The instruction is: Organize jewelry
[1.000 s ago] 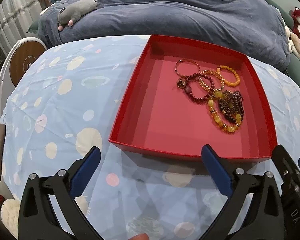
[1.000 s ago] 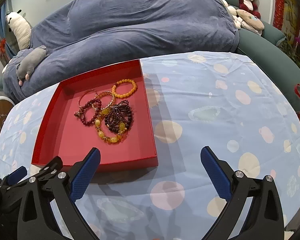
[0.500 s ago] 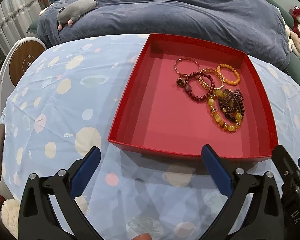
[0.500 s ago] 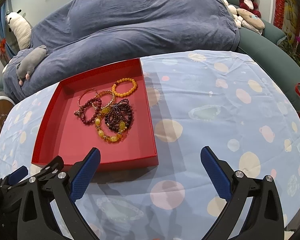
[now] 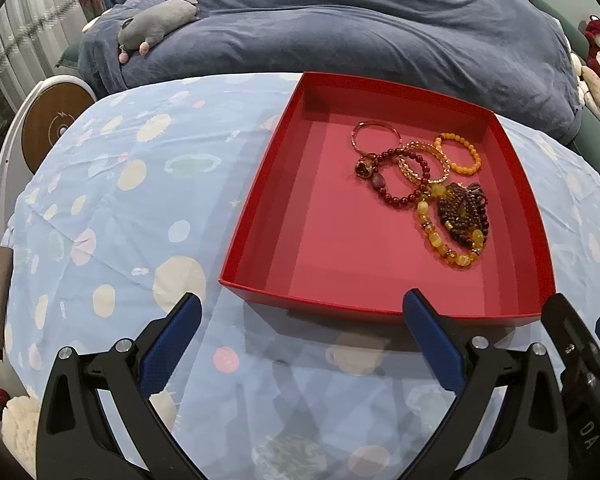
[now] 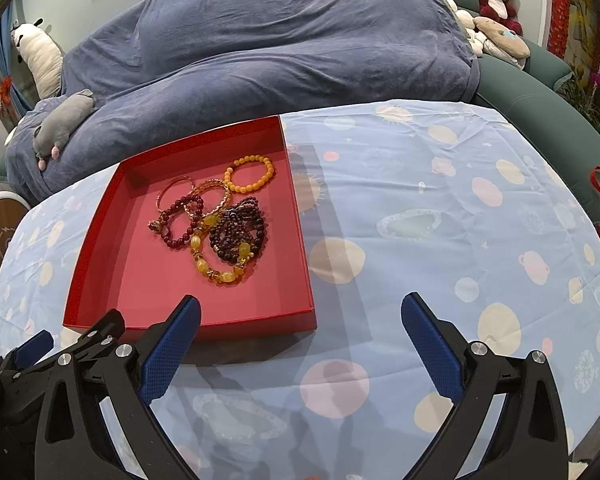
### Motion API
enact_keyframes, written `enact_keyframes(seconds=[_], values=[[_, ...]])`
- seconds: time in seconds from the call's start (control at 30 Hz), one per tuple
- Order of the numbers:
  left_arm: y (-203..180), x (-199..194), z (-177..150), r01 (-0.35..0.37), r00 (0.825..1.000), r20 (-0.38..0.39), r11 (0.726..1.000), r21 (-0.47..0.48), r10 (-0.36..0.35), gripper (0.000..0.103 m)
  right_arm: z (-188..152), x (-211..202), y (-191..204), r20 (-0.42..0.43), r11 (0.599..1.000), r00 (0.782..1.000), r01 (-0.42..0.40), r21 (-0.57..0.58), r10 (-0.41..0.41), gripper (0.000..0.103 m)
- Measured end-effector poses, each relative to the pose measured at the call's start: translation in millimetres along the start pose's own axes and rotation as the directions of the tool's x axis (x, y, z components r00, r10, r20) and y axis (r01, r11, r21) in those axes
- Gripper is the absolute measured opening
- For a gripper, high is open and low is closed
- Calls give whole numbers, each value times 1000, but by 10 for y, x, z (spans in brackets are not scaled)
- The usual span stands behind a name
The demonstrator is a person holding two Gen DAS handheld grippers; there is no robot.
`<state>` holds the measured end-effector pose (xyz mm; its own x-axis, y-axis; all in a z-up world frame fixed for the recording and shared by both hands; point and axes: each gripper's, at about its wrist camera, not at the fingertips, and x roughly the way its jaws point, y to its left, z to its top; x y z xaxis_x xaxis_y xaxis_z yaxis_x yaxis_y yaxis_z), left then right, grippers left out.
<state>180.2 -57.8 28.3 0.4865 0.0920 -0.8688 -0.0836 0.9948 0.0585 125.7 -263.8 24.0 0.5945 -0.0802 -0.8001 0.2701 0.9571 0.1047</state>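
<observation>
Left wrist view:
Left gripper (image 5: 300,320): fingers spread wide, nothing held, hovering over the table (image 5: 120,208) just before the near edge of the red tray (image 5: 260,216).
Bracelets (image 5: 424,184): heaped in the tray's far right part.

Right wrist view:
Right gripper (image 6: 300,320): fingers spread wide, empty, at the tray's (image 6: 100,264) near right corner.
Orange bead bracelet (image 6: 249,174): farthest of the pile (image 6: 216,224), near the tray's right wall.
Left gripper (image 6: 60,344): seen at the lower left edge.
</observation>
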Motion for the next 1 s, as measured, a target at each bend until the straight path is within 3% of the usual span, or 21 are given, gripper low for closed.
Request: enact_keyframes(seconds=[1.0], values=[[25, -45, 2, -12, 1000, 21, 1000, -21, 13, 96, -1, 0, 0, 2, 1000, 1000, 5, 0, -5, 97]])
